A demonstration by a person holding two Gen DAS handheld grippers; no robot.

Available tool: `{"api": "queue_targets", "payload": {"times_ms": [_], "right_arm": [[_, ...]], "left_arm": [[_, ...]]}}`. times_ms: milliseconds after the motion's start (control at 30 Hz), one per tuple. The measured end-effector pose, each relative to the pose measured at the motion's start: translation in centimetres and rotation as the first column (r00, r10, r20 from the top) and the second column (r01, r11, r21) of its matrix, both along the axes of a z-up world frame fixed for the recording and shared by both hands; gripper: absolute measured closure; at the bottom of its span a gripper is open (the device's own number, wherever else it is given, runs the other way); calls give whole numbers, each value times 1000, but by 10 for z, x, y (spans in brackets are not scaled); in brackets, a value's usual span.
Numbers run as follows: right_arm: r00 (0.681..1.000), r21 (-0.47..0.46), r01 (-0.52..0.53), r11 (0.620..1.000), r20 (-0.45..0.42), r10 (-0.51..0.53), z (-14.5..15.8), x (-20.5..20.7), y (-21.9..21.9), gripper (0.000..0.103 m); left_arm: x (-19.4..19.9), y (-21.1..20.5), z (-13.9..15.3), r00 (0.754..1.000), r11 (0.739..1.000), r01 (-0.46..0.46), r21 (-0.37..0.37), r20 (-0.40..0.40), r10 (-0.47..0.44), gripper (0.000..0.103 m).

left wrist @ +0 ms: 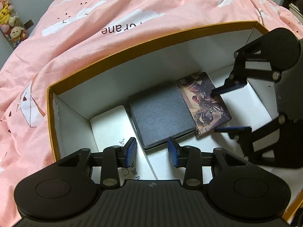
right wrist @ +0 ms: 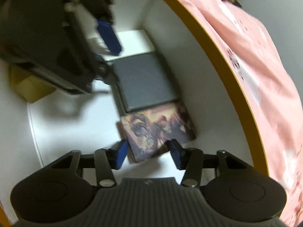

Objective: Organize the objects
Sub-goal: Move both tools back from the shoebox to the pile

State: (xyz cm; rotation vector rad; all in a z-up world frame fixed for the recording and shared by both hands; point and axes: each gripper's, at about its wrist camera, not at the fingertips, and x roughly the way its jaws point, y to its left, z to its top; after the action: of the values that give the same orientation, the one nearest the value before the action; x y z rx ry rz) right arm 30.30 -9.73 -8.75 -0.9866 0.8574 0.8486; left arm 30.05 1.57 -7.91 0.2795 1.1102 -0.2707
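**Two tongs over the open box**

From the left wrist: the left gripper [left wrist: 152, 152] hangs with its blue pads apart and nothing between them; just beyond its tips lies the flat dark grey textured case [left wrist: 162, 116] on the floor of the white cardboard box with the mustard-yellow rim [left wrist: 132, 45]; to its right, touching the case's edge, sits the small illustrated card box in purple and tan [left wrist: 203, 104]; the right gripper [left wrist: 223, 109] straddles that card box's right side, jaws parted; a pink printed quilt [left wrist: 94, 28] lies behind the box.

From the right wrist, blurred: the right gripper [right wrist: 148, 154] stands open around the near end of the illustrated card box [right wrist: 157, 132], pads not clearly pressing; the grey case [right wrist: 145, 81] lies beyond; the left gripper [right wrist: 109, 37] looms upper left.
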Motion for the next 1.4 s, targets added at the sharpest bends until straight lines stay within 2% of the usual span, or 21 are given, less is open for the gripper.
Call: {"api": "queue_targets", "payload": {"times_ms": [167, 367, 433, 533, 633, 700, 800, 867, 1000, 1100, 1267, 1400], "right_arm": [[999, 36, 40, 999, -15, -40, 11, -1, 4, 55], [988, 151, 157, 976, -41, -152, 50, -20, -17, 53], [981, 204, 196, 959, -46, -191, 66, -37, -25, 53], [971, 285, 236, 929, -34, -236, 77, -88, -31, 53], [968, 374, 243, 895, -31, -250, 91, -112, -20, 53], [964, 434, 245, 867, -15, -265, 100, -144, -30, 51], [956, 500, 241, 832, 26, -293, 89, -167, -39, 41], [950, 529, 247, 812, 32, -310, 77, -179, -42, 41], [930, 537, 303, 787, 12, -367, 58, -202, -44, 41], [921, 502, 339, 796, -4, -390, 37, -211, -36, 41], [928, 420, 327, 847, 29, -372, 19, -225, -23, 43], [920, 385, 335, 860, 62, -387, 13, -225, -19, 43]], "left_arm": [[-9, 3, 7, 1000, 1000, -6, -2, 14, 6, 58], [-54, 10, 50, 993, 996, -9, -85, 119, 19, 58], [-76, 11, 64, 990, 993, -15, -118, 140, 32, 58], [-108, 11, 80, 987, 987, -27, -158, 150, 51, 58], [-135, 10, 88, 987, 975, -51, -217, 136, 82, 58], [-156, 11, 90, 988, 963, -73, -260, 112, 105, 57], [-182, 12, 77, 989, 948, -115, -298, 53, 137, 52], [-190, 16, 65, 985, 939, -155, -307, 19, 169, 52], [-209, 32, 30, 961, 881, -278, -383, -97, 261, 51], [-215, 33, 7, 948, 867, -318, -384, -143, 284, 49], [-212, 30, -25, 932, 851, -354, -389, -223, 286, 49], [-206, 34, -38, 912, 817, -395, -420, -289, 292, 45]]}}
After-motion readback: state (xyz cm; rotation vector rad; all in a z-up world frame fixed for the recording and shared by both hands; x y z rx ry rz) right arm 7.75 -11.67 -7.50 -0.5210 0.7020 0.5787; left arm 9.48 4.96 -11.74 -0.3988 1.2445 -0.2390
